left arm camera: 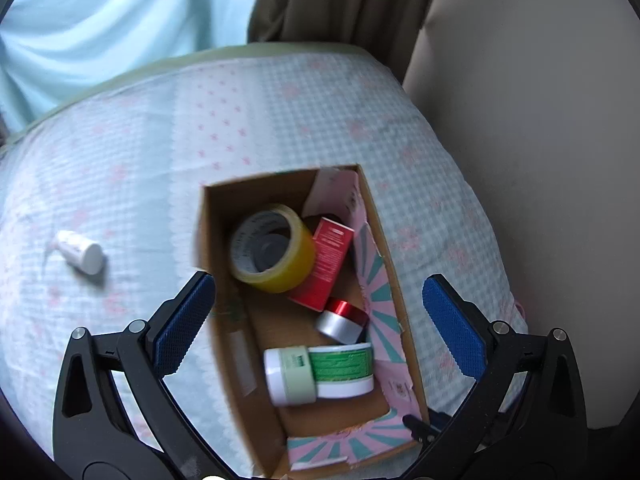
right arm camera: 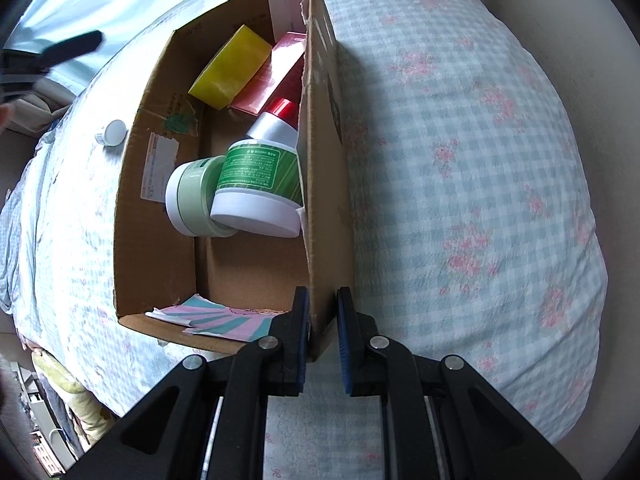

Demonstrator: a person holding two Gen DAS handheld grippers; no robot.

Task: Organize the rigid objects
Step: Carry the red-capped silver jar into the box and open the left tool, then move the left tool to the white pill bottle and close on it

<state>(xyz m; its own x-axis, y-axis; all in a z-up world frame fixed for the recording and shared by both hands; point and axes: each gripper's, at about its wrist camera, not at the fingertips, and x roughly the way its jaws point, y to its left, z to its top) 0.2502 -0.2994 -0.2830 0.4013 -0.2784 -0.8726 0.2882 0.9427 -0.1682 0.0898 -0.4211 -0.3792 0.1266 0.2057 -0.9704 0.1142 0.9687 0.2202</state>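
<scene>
In the left wrist view, the left gripper [left arm camera: 318,320] is seen with its blue-padded jaws spread wide and nothing clamped between them, above an open brown cardboard box [left arm camera: 224,320] that rests on a bed covered by a pale blue checked bedspread with pink flowers [left arm camera: 140,152]. Inside the box, a yellow roll of tape [left arm camera: 274,250] is seen at the far end, with a red rectangular carton [left arm camera: 326,264] leaning against its right side. Nearer, a small silver jar with a shiny red lid [left arm camera: 344,320] is found touching the carton. Nearest, a pale green jar with a white lid [left arm camera: 288,374] lies on its side, touching a white tub with a green label [left arm camera: 344,368] to its right. Outside the box, well to the left, a small white bottle [left arm camera: 80,254] lies on its side on the bedspread. A brown curtain [left arm camera: 340,0] hangs beyond the bed.

In the right wrist view, the right gripper [right arm camera: 322,336] is seen clamped on the near right wall of the cardboard box [right arm camera: 324,240], one pad inside and one outside. The tape roll [right arm camera: 230,66], red carton [right arm camera: 272,80], red-lidded jar [right arm camera: 278,120], green-labelled tub [right arm camera: 260,188] and pale green jar [right arm camera: 192,196] are seen gathered along the right wall. The white bottle [right arm camera: 111,133] lies on the bedspread [right arm camera: 460,160] just left of the box. A blurred dark gripper finger is seen at the far left.
</scene>
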